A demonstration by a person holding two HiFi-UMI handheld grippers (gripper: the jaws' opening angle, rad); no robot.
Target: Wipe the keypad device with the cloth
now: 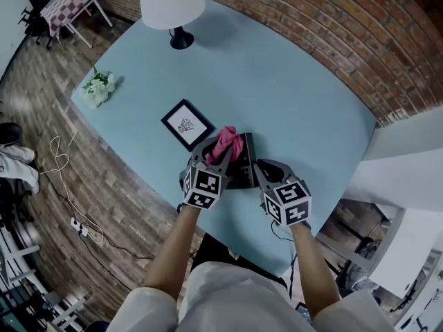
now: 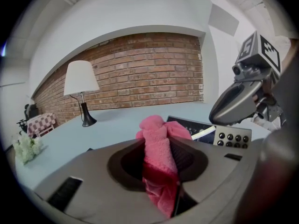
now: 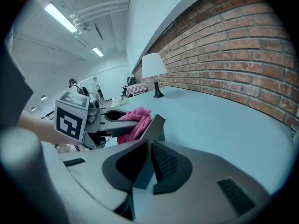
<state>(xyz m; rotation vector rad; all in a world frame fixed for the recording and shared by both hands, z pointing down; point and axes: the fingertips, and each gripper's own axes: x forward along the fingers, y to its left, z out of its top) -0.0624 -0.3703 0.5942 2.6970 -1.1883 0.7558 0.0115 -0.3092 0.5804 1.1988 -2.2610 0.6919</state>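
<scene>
My left gripper [image 1: 219, 159] is clamping the pink cloth [image 1: 226, 142] and holding it on the keypad device [image 1: 243, 173] near the front edge of the table [image 1: 297, 102], while my right gripper [image 1: 258, 170] is gripping the device's side (steadying it, I judge, against the wiping)

keypad device [image 1: 244, 159] partly hidden behind cloth [image 1: 226, 144]; lamp [image 1: 171, 2] cut off at top edge
</scene>
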